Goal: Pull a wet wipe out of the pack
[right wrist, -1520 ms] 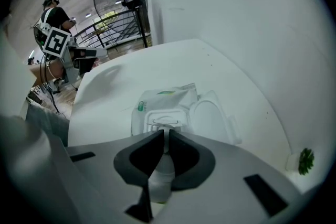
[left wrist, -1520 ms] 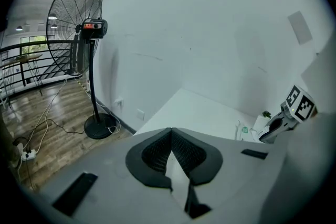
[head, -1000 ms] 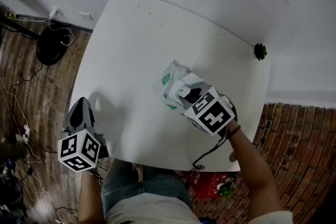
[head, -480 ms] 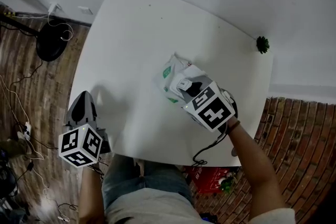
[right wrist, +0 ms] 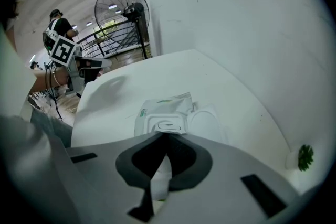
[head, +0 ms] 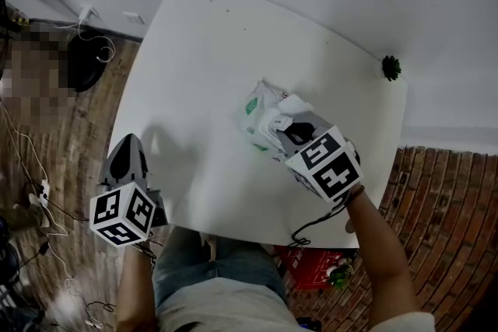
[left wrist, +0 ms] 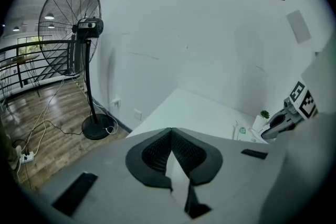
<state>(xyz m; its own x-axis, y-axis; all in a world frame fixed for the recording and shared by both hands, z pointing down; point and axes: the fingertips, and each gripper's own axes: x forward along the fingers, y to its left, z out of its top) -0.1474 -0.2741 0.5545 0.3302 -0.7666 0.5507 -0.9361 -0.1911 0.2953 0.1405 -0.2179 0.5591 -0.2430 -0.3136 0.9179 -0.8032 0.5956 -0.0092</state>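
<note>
Tabletop (head: 210,50): white, square.
Pack (head: 255,113): flat, near tabletop middle, lid (right wrist: 208,122) flipped open to one side.
Right claw (right wrist: 167,137): closed, tips at pack's opening; white strip between pads, cannot tell whether wipe.
Left claw (left wrist: 171,129): closed, empty, held off tabletop's left edge, well apart from pack.
Plant (head: 391,68): small, at far right corner.
Fan (left wrist: 73,18): on floor, left of tabletop.

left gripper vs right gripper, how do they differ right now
The left gripper is held at the table's left edge, far from the wipe pack; the right gripper is over the pack. The left gripper's tips touch nothing; the right gripper's tips meet at the pack's opening, though whether they pinch anything is unclear. Both have jaws together.
</note>
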